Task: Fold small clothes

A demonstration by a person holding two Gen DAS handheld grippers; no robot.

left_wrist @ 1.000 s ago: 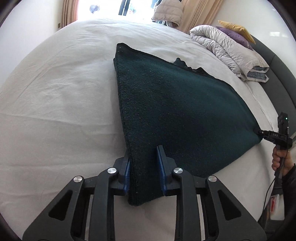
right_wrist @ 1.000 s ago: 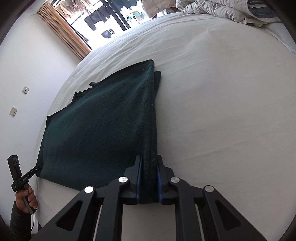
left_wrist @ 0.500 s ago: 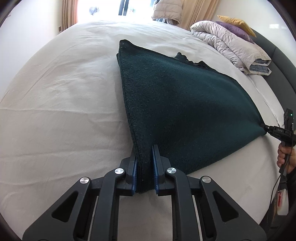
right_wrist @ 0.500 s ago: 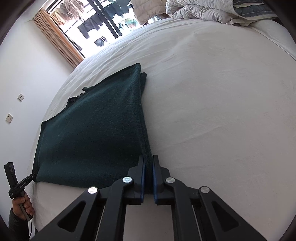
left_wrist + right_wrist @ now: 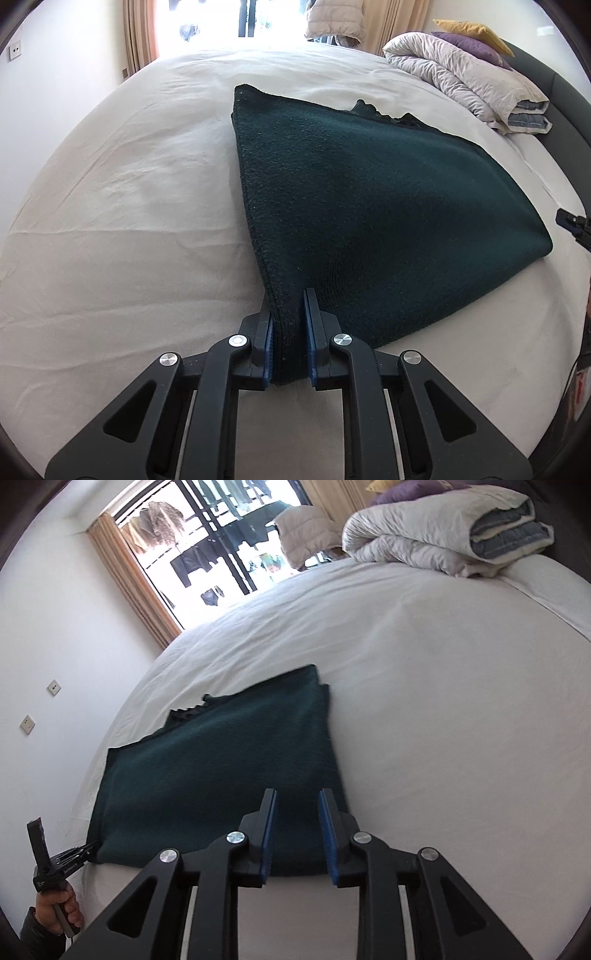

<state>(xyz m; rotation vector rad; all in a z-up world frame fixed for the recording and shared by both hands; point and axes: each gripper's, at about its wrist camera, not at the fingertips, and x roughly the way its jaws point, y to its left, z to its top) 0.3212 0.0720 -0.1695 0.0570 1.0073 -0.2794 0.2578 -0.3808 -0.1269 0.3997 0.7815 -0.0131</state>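
A dark green knitted garment (image 5: 369, 206) lies folded flat on the white bed sheet (image 5: 129, 229). My left gripper (image 5: 289, 310) is shut on the garment's near left corner, its blue pads pressing the stacked layers. In the right wrist view the garment (image 5: 221, 768) lies ahead and to the left. My right gripper (image 5: 297, 805) is open and empty, lifted just above the garment's near right corner. The left gripper (image 5: 86, 849) shows at the garment's far corner, and the right gripper's tip (image 5: 572, 225) shows at the right edge of the left wrist view.
A rolled grey-white duvet (image 5: 465, 77) with purple and yellow pillows lies at the head of the bed, also in the right wrist view (image 5: 436, 535). A dark headboard (image 5: 554, 96) runs on the right. A window with curtains (image 5: 147, 602) is behind the bed.
My right gripper has opened, let go of the garment's corner and lifted back from it. My left gripper stays shut on its corner; the garment has settled flat.
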